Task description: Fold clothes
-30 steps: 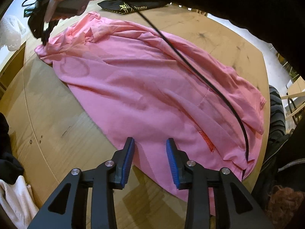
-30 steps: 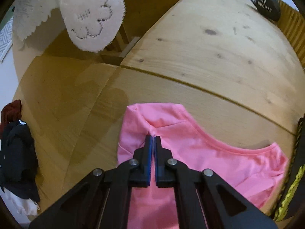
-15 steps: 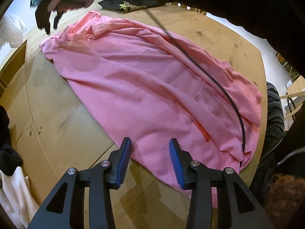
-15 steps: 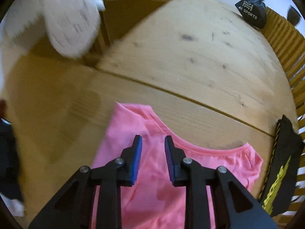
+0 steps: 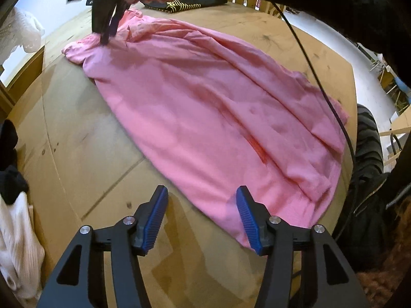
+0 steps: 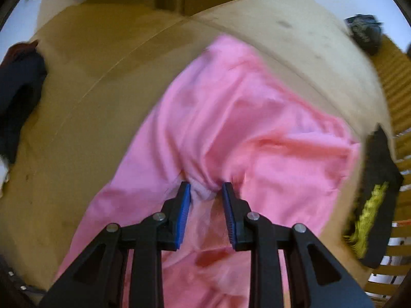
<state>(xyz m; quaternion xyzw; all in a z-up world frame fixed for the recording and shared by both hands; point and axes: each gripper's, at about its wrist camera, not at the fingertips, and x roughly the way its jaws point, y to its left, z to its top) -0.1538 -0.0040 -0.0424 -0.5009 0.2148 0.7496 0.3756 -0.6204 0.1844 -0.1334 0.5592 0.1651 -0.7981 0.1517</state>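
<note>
The left gripper [image 5: 201, 217] is spread wide and holds nothing, poised just above the near hem of the pink T-shirt [image 5: 205, 102]; one blue pad overlaps the hem edge in view, the other sits over bare worktop [image 5: 84, 138]. The right gripper [image 6: 205, 200] is also spread, with a small bunch of the shirt's fabric gathered between its pads; whether the pads press that cloth cannot be told, since a gap shows on both sides. From the left wrist view it stands at the shirt's far end, tips down at the cloth near the collar.

The pink T-shirt lies spread across the middle of the round wooden worktop, wrinkled, with loose ridges along its right side. Beyond the shirt's far end lies a black garment with yellow print [image 5: 179, 3]. To the shirt's left, at the worktop's edge, sit a white knit [image 5: 18, 231] and dark clothes [image 5: 10, 151]. A black cable [image 5: 316, 71] hangs across the shirt's right part.

The risks, as I judge them: the right gripper closing on a thick bunch would drag extra layers and set a crooked fold; the left gripper, half off the hem, could pinch only one layer or miss. The cable could snag the cloth as it lifts.
</note>
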